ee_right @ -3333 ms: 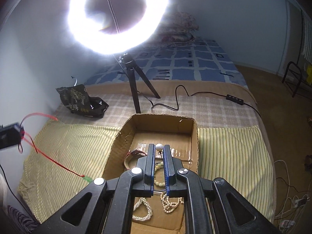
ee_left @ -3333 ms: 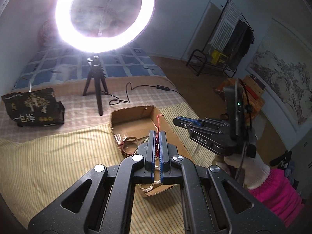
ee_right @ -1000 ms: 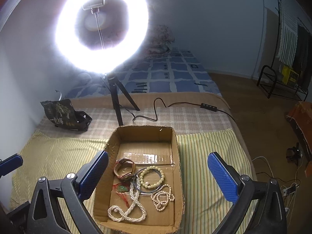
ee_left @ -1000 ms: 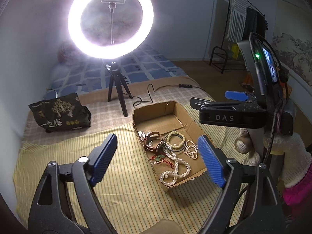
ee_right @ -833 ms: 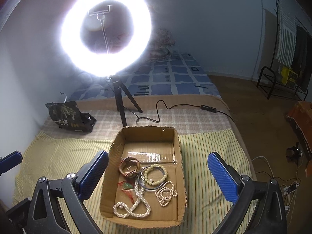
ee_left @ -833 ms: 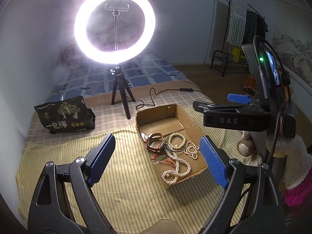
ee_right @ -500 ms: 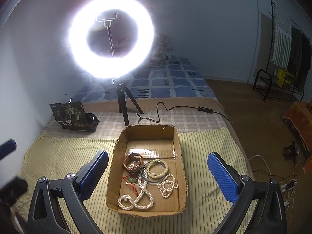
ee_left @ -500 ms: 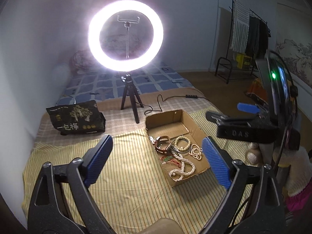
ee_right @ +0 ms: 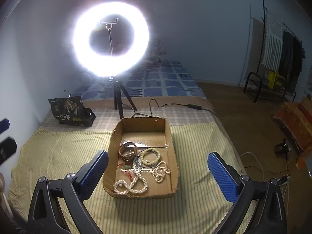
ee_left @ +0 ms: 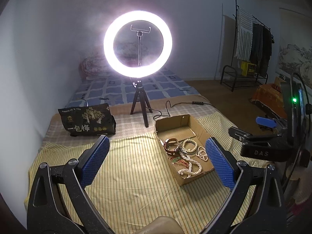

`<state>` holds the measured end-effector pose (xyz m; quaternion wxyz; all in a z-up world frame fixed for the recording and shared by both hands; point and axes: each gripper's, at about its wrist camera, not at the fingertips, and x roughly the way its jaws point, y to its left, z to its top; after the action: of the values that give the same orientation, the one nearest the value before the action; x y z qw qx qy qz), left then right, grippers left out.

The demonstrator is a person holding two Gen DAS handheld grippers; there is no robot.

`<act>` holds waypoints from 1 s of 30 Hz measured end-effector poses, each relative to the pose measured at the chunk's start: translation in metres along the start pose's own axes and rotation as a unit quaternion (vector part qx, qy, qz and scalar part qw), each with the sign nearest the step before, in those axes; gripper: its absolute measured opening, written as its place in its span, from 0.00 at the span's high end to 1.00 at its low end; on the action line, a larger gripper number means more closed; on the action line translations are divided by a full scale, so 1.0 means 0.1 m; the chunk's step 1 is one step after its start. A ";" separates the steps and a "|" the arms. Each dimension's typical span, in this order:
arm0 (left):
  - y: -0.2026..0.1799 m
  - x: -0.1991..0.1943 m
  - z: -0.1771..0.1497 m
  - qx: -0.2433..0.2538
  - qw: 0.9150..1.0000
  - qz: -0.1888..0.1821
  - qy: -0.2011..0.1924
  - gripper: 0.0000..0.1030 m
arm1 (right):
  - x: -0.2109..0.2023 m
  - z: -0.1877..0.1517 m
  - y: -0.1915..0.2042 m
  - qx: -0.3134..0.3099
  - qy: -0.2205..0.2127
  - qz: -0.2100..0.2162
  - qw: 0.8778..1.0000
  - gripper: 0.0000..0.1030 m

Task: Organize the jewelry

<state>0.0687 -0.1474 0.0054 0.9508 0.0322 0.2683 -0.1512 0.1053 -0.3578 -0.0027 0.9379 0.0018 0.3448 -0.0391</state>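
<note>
Several jewelry pieces lie together in the cardboard box point(ee_right: 171, 140), lower centre of the right wrist view: a long pearl necklace point(ee_right: 132, 185) looped at the near end, a smaller pearl strand point(ee_right: 160, 172) to its right, a pale bead bracelet point(ee_right: 150, 157) over a dark bangle, a brown leather band point(ee_right: 127, 151) toward the left wall, and a green pendant on red cord point(ee_right: 125, 167) beside it; the far half of the box floor is bare; in the left wrist view the same box sits right of centre; compared with 3.3 s ago, when each tool was pressed shut on a piece over the box, both now stand spread wide and hold nothing, and both views have drawn back, so the box appears smaller; judgement: the last pieces are deposited and the task is at or near completion, though the items overlap and are not sorted; the left gripper point(ee_left: 158, 163) hangs over the striped yellow cloth point(ee_left: 126, 185) left of the box; the right gripper point(ee_right: 158, 177) frames the box between its blue pads; a lit ring light point(ee_right: 111, 39) on a tripod stands behind the box in the upper centre; a black printed bag point(ee_right: 68, 111) lies at the left
</note>
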 end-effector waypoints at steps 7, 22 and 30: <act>-0.05 -0.03 -0.06 0.018 1.000 0.002 -0.008 0.03 | -0.22 -0.14 0.02 -0.011 -0.024 -0.017 0.999 0.00; -0.13 0.04 -0.16 0.048 0.998 0.033 0.012 0.00 | -0.31 -0.25 0.00 0.001 -0.049 -0.027 0.998 0.00; -0.12 0.02 -0.17 0.049 0.998 0.032 0.012 0.00 | -0.30 -0.27 0.02 -0.004 -0.047 -0.029 0.998 0.00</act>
<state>0.0584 -0.1574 -0.0101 0.9492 0.0890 0.2709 -0.1331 0.0650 -0.3530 -0.0042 0.9516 -0.0136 0.3000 -0.0655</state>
